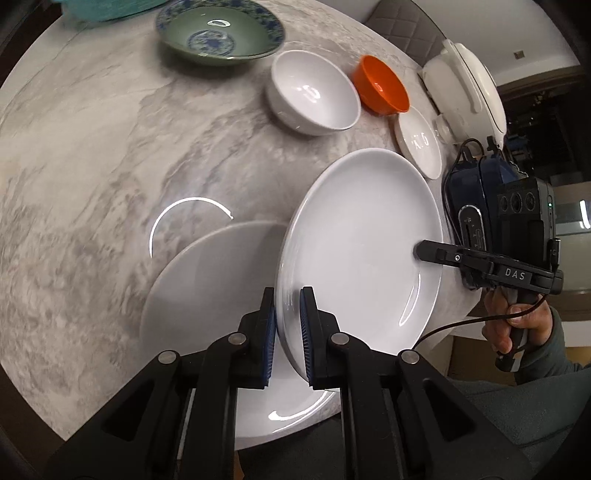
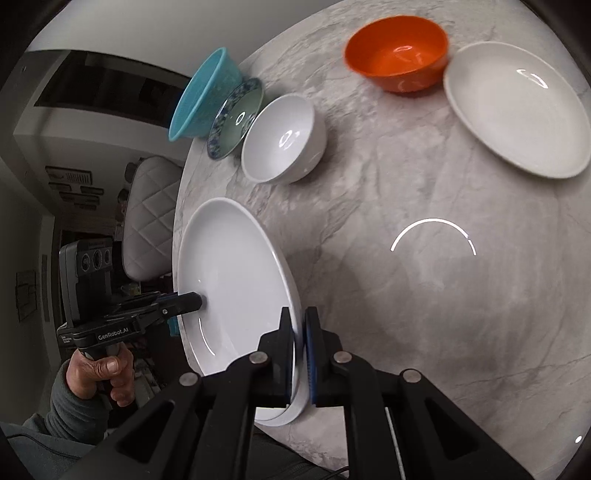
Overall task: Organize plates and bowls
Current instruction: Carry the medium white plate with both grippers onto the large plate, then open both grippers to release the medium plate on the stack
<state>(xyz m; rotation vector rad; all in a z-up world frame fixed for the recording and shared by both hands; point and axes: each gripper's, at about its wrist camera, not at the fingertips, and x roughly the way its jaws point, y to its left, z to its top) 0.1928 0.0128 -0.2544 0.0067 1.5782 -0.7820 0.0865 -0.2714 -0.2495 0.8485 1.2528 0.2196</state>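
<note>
Both jaws grip glossy white plate rim, tilted.

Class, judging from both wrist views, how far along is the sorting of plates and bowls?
Early. Nothing looks stacked yet. In hand: both the left hand-held gripper and right hand-held gripper clamp one white plate above another plate. Left: white bowl, orange bowl, patterned dish sit separately.

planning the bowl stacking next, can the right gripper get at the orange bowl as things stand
Probably not yet: the right gripper is shut on the large white round plate, which the left gripper also clamps. The orange bowl sits uncovered across bare marble table, so the path looks free once it lets go.
</note>
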